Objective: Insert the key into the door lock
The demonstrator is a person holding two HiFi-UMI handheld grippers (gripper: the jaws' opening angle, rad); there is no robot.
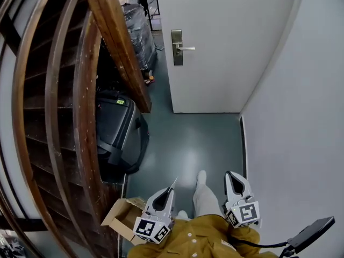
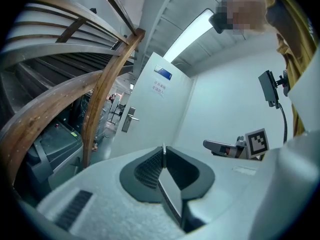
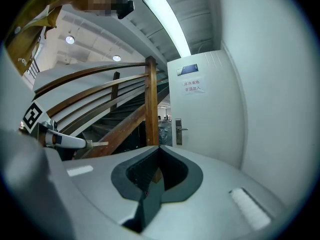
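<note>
Keyhole on the far door (image 1: 231, 52) lock plate (image 1: 177, 47) is too small to make out. The key (image 1: 173, 184) shows only as a thin edge-on blade (tip toward the door), well apart from the lock. Left gripper (image 1: 170, 191) fingers clamp it. Right gripper (image 1: 233, 176) fingers sit together, empty.

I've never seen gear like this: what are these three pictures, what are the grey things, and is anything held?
No robot here: a person carries a two-jaw gripper in each hand. The head view comes from a camera on the person's head, looking down; the other two come from cameras riding on each gripper. The left gripper is closed on a thin metal key. The right gripper is shut and empty. Ahead stands a white door with its lock plate; wooden stairs rise at left.
</note>
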